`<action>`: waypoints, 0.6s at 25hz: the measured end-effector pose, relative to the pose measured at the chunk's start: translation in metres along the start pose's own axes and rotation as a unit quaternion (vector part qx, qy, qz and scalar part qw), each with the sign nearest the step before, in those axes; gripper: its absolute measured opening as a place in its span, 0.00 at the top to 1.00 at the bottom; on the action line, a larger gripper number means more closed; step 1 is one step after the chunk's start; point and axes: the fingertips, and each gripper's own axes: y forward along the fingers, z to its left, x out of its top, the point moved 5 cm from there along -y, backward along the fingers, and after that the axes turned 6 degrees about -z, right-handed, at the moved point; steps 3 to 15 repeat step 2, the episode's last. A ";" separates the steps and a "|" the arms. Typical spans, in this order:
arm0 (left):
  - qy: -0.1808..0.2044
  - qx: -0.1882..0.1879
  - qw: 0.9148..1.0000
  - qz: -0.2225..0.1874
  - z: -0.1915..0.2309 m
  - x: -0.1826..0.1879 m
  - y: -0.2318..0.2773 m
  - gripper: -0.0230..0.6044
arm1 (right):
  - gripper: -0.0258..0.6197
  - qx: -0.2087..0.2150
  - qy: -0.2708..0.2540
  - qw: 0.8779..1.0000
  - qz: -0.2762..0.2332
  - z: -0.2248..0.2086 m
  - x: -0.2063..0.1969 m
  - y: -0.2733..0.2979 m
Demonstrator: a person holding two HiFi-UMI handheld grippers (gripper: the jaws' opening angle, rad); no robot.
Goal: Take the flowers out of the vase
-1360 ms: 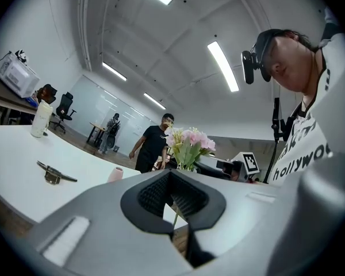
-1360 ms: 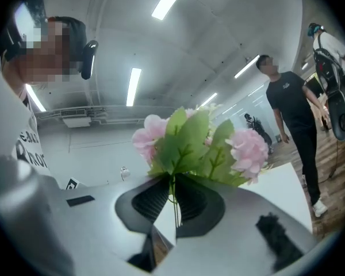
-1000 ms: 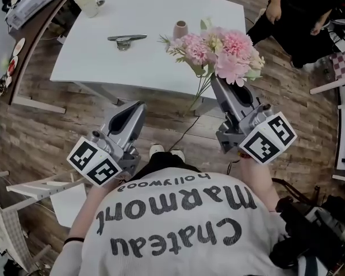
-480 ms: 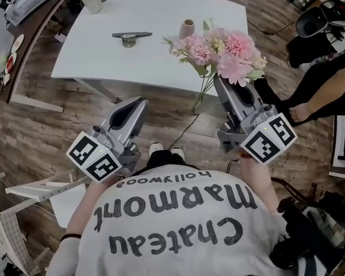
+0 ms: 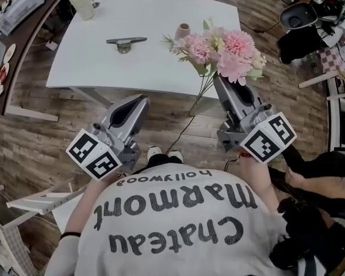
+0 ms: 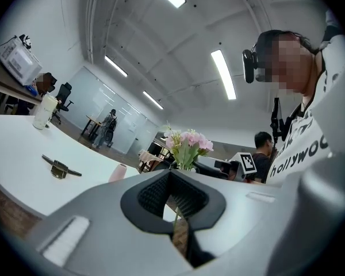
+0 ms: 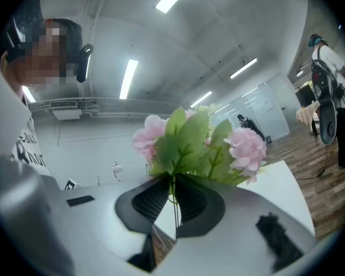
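A small pink vase [image 5: 183, 30] stands empty on the white table [image 5: 92, 62]; it also shows in the left gripper view [image 6: 118, 172]. My right gripper [image 5: 219, 80] is shut on the thin green stems [image 5: 202, 91] of a bunch of pink flowers [image 5: 224, 50], held upright off the table's near right edge. In the right gripper view the flowers [image 7: 190, 142] rise just above the jaws [image 7: 173, 180], with the stems pinched between the pads. My left gripper [image 5: 142, 100] hangs over the floor in front of the table, shut and holding nothing [image 6: 170, 174].
A silver metal piece [image 5: 125, 40] lies mid-table and a pale cup [image 5: 82, 3] stands at its far left corner. Black chair and bags [image 5: 305, 22] sit at the upper right. A seated person's hand and legs [image 5: 302, 177] are close on my right. A white wooden frame [image 5: 40, 197] lies at the lower left.
Both grippers and the flowers have stayed in place. The person in black at the upper right has left that spot; a hand and legs now show at the right edge.
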 end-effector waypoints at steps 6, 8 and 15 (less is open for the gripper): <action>-0.002 -0.004 1.000 -0.002 0.001 0.000 0.001 0.96 | 0.90 -0.004 -0.002 1.000 -0.001 0.000 0.000 -0.001; -0.002 -0.004 1.000 -0.002 0.001 0.000 0.001 0.96 | 0.90 -0.004 -0.002 1.000 -0.001 0.000 0.000 -0.001; -0.002 -0.004 1.000 -0.002 0.001 0.000 0.001 0.96 | 0.90 -0.004 -0.002 1.000 -0.001 0.000 0.000 -0.001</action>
